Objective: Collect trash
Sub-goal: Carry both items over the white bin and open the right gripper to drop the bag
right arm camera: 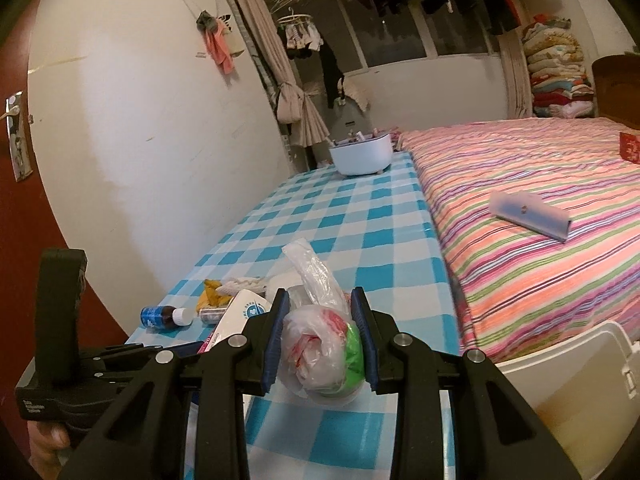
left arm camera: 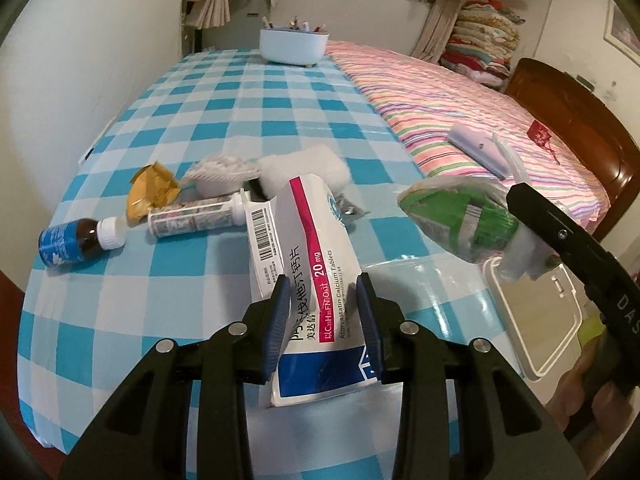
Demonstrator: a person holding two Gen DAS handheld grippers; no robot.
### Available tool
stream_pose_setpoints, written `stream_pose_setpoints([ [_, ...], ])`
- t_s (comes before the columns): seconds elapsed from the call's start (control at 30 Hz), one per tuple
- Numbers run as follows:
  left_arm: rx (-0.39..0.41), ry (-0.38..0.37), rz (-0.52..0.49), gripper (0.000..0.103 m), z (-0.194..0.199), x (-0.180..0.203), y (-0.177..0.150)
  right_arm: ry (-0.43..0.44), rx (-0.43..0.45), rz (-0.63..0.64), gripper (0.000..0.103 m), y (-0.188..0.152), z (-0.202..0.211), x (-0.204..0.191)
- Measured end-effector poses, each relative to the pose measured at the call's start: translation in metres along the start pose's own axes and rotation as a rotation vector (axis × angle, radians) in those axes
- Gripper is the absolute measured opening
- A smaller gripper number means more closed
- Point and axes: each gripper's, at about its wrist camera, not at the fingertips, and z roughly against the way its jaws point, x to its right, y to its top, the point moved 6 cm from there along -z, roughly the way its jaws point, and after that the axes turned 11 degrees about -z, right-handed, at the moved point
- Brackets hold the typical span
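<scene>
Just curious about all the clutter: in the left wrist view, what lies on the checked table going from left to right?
Brown bottle → gold wrapper → printed tube → tablet box held in the left gripper → green bagged bundle held by the right gripper.

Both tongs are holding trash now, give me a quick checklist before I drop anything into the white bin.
1. Left tongs clamped on the medicine box: ok.
2. Right tongs clamped on the plastic bag bundle: ok.
3. White bin open and within view beside the table: ok.
4. Bundle directly over the bin opening: not ok, it is over the checkered tablecloth.
5. Bin has room inside: cannot tell.
6. Table cleared: not ok, brown bottle and yellow wrapper remain.
</scene>
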Motion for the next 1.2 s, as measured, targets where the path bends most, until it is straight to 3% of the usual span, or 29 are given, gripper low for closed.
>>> stream_pose_setpoints([
  [0.4, 0.002, -0.054, -0.072, 0.033, -0.009, 0.045, 0.012, -0.078, 0.046, -0.026, 0.032, 0.009, 0.032, 0.040],
  [1.2, -0.014, -0.203, -0.252, 0.033, -0.033, 0.162, 0.023, -0.312, 0.149, -0.107, 0.032, 0.010, 0.107, 0.145],
])
